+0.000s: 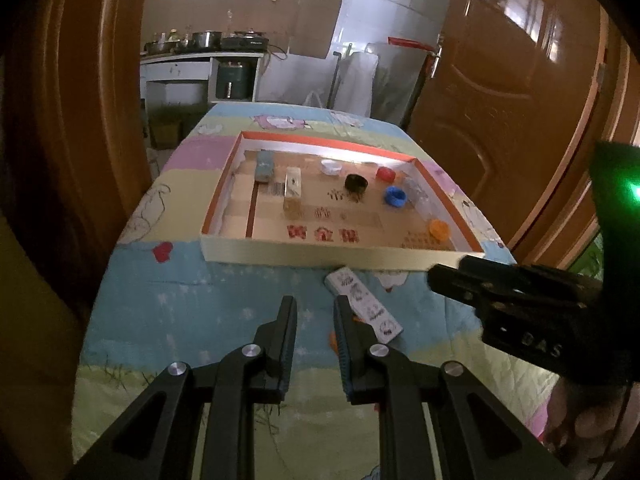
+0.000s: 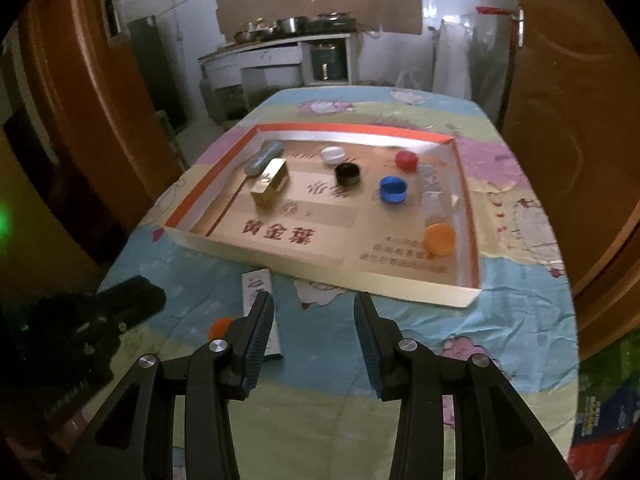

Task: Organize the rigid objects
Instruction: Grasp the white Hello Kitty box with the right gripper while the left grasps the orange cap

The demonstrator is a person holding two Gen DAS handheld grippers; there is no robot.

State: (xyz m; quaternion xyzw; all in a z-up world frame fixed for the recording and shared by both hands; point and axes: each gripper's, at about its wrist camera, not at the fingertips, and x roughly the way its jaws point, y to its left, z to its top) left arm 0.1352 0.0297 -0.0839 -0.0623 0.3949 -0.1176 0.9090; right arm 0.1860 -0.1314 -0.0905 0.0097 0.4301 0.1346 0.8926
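Tray (image 1: pixel 344 258): shallow, orange-rimmed, on a counter (image 1: pixel 192 296) under a cartoon-print cloth; it is the landmark here.
In tray, far left: grey-blue case (image 1: pixel 265 165), with a gold box (image 1: pixel 292 188) just beside it toward the tray's middle.
In tray, far side: white cap (image 1: pixel 331 167), red cap (image 1: pixel 386 174).
In tray, middle: black cap (image 1: pixel 356 183), blue cap (image 1: pixel 395 196).
In tray, near right corner: orange cap (image 1: pixel 439 229).
In tray, right wall: something clear, blurred, between the red and orange caps.
White box (image 1: pixel 363 303): flat on the cloth just outside the tray's near wall.
Small orange thing (image 2: pixel 219 326): on the cloth beside the white box, farther from the tray; too hidden to name.
Left claw (image 1: pixel 315 304): released, narrow gap, nothing between the fingers; its right finger overlaps the white box in view.
Right claw (image 2: pixel 314 300): released, wide apart, over cloth short of the tray's near wall; white box at its left finger.
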